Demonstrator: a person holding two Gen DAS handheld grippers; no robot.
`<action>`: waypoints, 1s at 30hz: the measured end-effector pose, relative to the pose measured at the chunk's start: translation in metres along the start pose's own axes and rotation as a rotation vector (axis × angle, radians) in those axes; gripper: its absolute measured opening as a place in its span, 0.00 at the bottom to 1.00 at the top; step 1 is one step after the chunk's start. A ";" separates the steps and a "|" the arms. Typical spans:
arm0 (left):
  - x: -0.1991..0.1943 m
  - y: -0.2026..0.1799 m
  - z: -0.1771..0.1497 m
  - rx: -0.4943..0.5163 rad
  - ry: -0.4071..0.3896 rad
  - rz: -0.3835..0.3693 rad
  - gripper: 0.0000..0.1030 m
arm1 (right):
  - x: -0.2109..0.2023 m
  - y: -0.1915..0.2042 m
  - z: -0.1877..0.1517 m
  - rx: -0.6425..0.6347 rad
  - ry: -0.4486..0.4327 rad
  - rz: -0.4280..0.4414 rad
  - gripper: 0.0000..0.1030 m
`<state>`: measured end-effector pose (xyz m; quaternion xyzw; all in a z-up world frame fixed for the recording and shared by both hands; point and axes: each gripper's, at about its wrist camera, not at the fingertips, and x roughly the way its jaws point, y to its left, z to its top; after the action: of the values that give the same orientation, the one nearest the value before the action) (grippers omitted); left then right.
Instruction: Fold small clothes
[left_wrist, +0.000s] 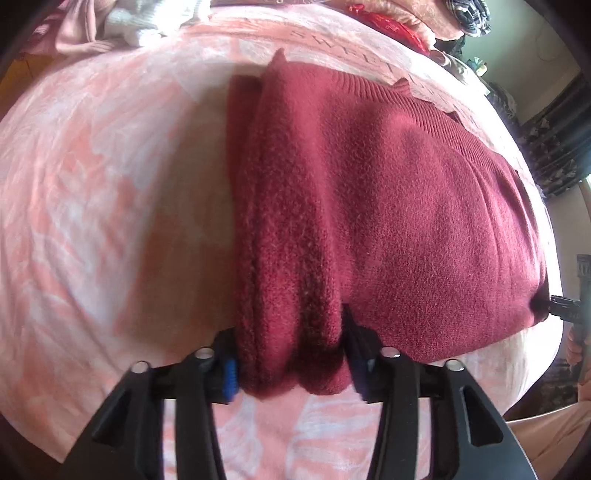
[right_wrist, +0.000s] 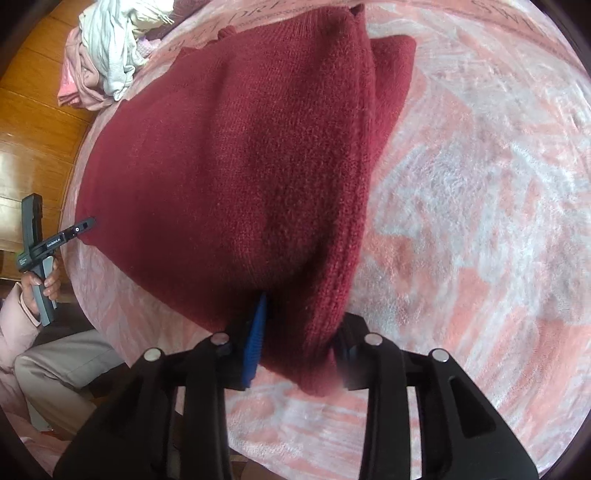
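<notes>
Pinching maroon sweater (left_wrist: 369, 192) corners: both grippers (left (left_wrist: 291, 365), right (right_wrist: 295, 350)) closed; clothes pile (right_wrist: 110, 55) nearby.

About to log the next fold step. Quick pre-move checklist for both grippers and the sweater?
1. Left gripper clamped on a bunched edge of the maroon sweater: ok.
2. Right gripper clamped on the opposite near corner: ok.
3. Sweater lies on the pink blanket, already doubled over: ok.
4. Folded layers aligned at the far end: not ok, one layer sticks out past the top one.
5. Pile of light clothes apart from the sweater: ok.
6. Grip depth on all layers: cannot tell.
</notes>
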<state>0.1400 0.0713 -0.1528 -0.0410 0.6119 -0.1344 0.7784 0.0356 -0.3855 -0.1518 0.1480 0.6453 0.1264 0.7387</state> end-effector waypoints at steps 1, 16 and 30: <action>-0.009 0.002 0.004 0.003 -0.015 0.018 0.50 | -0.010 -0.002 0.002 0.003 -0.031 -0.010 0.39; 0.024 -0.026 0.147 0.019 -0.141 0.057 0.62 | -0.005 -0.026 0.181 0.077 -0.139 -0.106 0.72; 0.042 -0.020 0.172 -0.016 -0.205 0.123 0.13 | -0.012 -0.053 0.194 0.103 -0.225 0.004 0.05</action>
<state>0.3112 0.0235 -0.1453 -0.0233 0.5313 -0.0765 0.8434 0.2256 -0.4501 -0.1369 0.2006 0.5639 0.0772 0.7974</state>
